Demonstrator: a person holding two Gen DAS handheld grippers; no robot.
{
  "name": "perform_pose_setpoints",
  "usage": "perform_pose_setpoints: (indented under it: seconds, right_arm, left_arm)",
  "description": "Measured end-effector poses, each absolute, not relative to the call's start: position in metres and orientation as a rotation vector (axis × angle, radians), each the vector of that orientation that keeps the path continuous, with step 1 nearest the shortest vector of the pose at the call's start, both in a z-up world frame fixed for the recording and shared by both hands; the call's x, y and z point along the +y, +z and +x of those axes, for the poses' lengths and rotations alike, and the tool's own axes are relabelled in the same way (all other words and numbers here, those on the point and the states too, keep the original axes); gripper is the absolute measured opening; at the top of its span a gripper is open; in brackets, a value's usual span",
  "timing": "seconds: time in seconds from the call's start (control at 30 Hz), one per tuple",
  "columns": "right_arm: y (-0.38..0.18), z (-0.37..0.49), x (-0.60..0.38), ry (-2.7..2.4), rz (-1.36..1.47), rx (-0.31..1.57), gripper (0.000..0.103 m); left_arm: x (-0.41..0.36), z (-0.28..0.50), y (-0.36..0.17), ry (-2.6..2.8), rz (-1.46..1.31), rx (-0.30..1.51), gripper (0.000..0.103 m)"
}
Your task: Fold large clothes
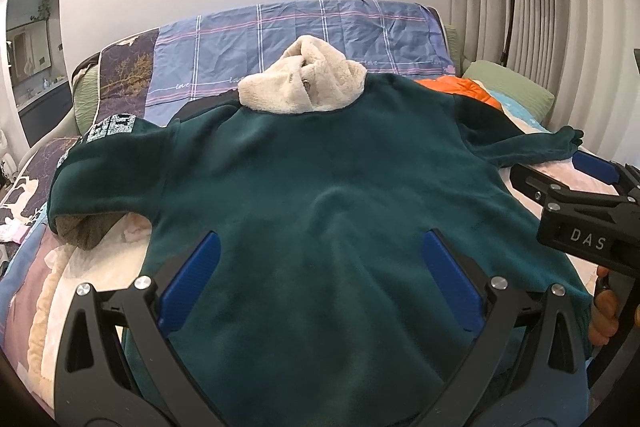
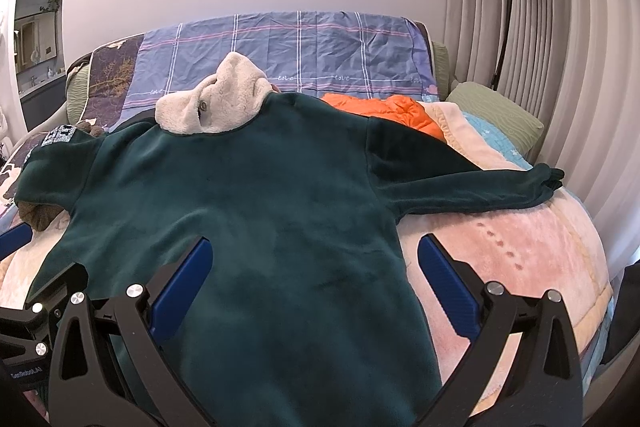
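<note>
- The green hoodie [image 1: 320,187] is spread flat, back side up, across the middle of the bed [image 2: 520,251]. Its cream hood [image 1: 304,83] points toward the headboard edge.
- Progress, imo: basically at the start. The body is laid out, but no fold is in yet.
- The far-side sleeve [image 2: 460,183] stretches toward the bed's right edge. The other sleeve [image 1: 108,163] is bunched near the left edge, w/ its lining showing.
- Both sleeves still need to come in, then the body gets halved.
- Your left gripper [image 1: 320,287] is spread wide over the lower part of the hoodie, nothing between the pads.
- Your right gripper [image 2: 316,291] is wide too, straddling the hoodie's right hem edge, empty.
- Writing: "DAS" shows on the right tool's body in the left cam, and "GenRobot.AI", I think, on the left tool (tiny, blurry).
- The sheet [image 2: 300,59] over the headboard has "love" in script.
- The sleeve print [image 1: 112,131] is white blocky text, unreadable.
- An orange jacket [image 2: 384,111] lies beyond the hoodie's right shoulder.
</note>
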State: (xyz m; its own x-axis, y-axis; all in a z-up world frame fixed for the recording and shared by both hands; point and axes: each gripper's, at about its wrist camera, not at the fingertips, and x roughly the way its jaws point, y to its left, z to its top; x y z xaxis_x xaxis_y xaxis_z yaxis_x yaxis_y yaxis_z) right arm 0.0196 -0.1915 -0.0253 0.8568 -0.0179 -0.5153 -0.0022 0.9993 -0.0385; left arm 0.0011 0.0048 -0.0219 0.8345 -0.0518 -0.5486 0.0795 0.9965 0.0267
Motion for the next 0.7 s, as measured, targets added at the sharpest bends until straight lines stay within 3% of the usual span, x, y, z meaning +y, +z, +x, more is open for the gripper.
perform_pose_setpoints:
  seconds: [0.7]
  right_arm:
    - [-0.0246,0.0184,-0.1895,-0.006,-0.041,0.537,0.102]
  left_arm:
    - [0.0051,0.0008,-0.0235,-0.072,0.051,0.579,0.101]
